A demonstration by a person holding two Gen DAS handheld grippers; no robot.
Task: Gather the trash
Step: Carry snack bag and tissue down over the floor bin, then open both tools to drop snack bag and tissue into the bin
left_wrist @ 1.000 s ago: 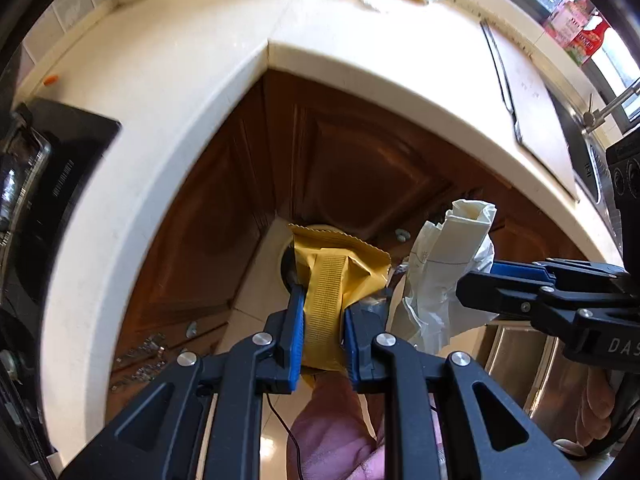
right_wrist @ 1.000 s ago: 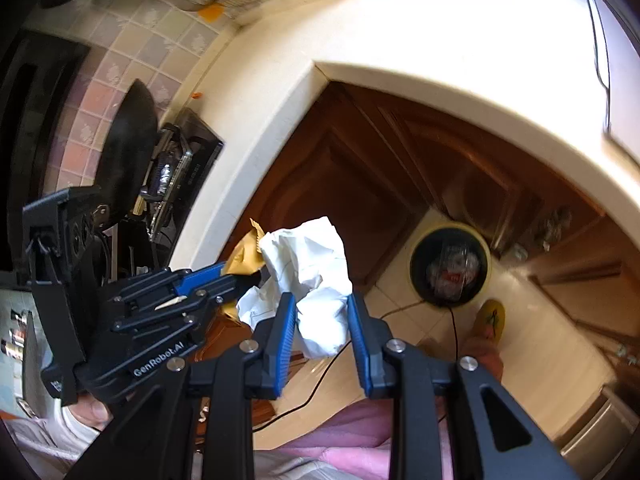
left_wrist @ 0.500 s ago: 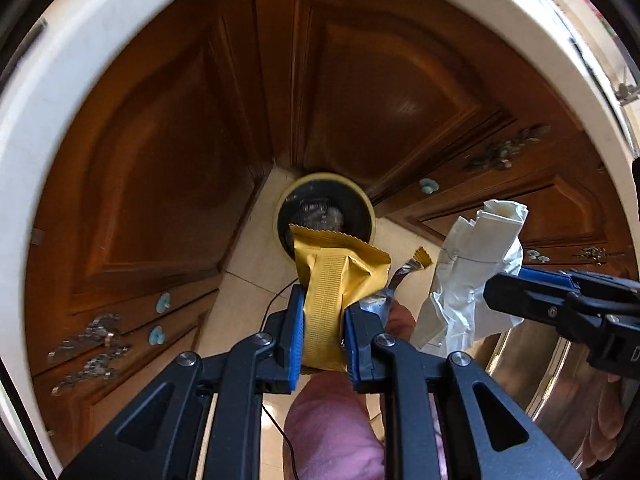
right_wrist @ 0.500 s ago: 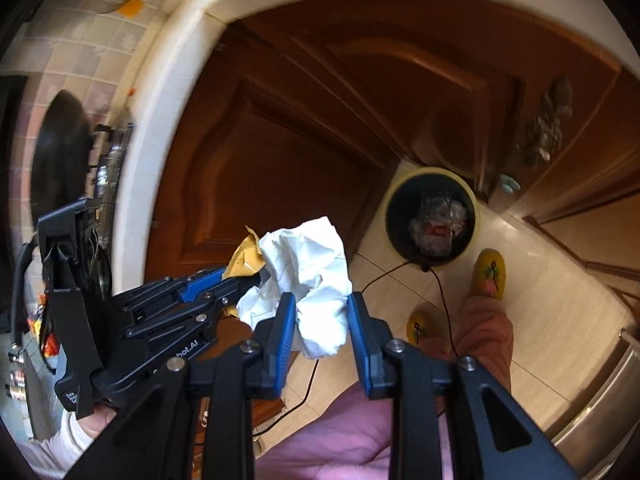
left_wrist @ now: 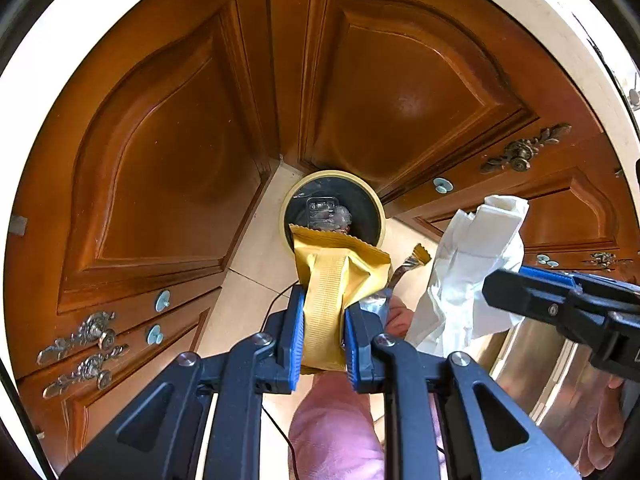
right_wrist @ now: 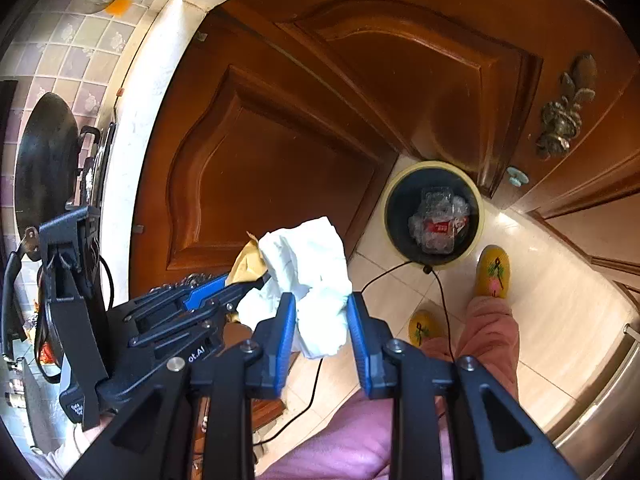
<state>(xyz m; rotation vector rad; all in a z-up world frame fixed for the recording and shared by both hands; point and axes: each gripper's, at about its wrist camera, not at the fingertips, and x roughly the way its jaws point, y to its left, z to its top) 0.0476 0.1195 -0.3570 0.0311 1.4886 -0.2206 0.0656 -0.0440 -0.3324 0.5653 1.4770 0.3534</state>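
Observation:
My left gripper [left_wrist: 320, 336] is shut on a yellow snack wrapper [left_wrist: 334, 280] and holds it above the floor, over the near rim of a round bin [left_wrist: 332, 176] with a cream rim and black liner. My right gripper [right_wrist: 320, 332] is shut on crumpled white paper [right_wrist: 308, 268], which also shows at the right of the left wrist view [left_wrist: 472, 264]. The bin [right_wrist: 434, 168] stands on the floor in the cabinet corner, to the right and ahead in the right wrist view, with clear plastic trash [right_wrist: 438, 220] inside. The left gripper [right_wrist: 224, 284] sits just left of the paper.
Brown wooden cabinet doors [left_wrist: 168, 152] meet in a corner behind the bin. A white countertop edge [right_wrist: 148, 80] arcs above. My yellow slippers [right_wrist: 492, 270] and pink trousers are on the tiled floor. A black cable [right_wrist: 400, 268] runs by the bin. A steel appliance [left_wrist: 532, 372] is at right.
Both grippers have dropped from counter height and tilted down toward the floor; the bin now looks larger and closer. Both still hold their trash.

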